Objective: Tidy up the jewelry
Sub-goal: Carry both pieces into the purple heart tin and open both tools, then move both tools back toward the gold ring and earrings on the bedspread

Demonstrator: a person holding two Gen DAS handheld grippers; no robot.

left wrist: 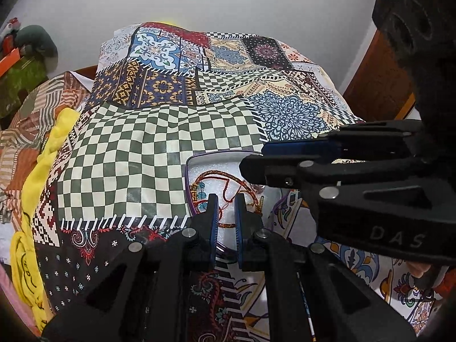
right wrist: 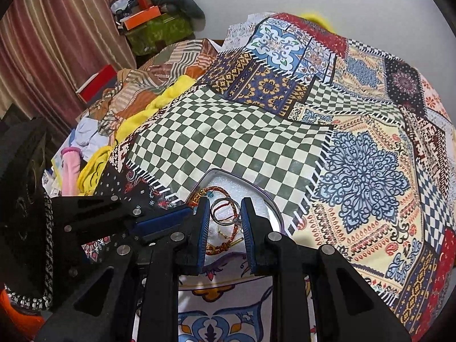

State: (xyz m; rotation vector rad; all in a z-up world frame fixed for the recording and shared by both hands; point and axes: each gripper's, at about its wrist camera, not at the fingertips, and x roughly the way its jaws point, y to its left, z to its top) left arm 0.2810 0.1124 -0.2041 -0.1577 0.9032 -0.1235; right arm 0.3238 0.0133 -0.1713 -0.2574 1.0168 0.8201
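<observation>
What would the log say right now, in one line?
right tongs: shut on silver ring above tray | left tongs: shut, nothing between | tray: braided bracelets inside

place: home bedroom | evidence: patchwork bedsheet (right wrist: 228,142), striped curtain (right wrist: 57,42), heaped clothes (right wrist: 88,136), stacked boxes (right wrist: 154,25)

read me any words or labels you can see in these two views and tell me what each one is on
"DAS": raised letters on the black body of the right gripper, seen in the left wrist view.
The yellow cloth carries dark markings, too distorted to read.
Nothing else readable in either view.
</observation>
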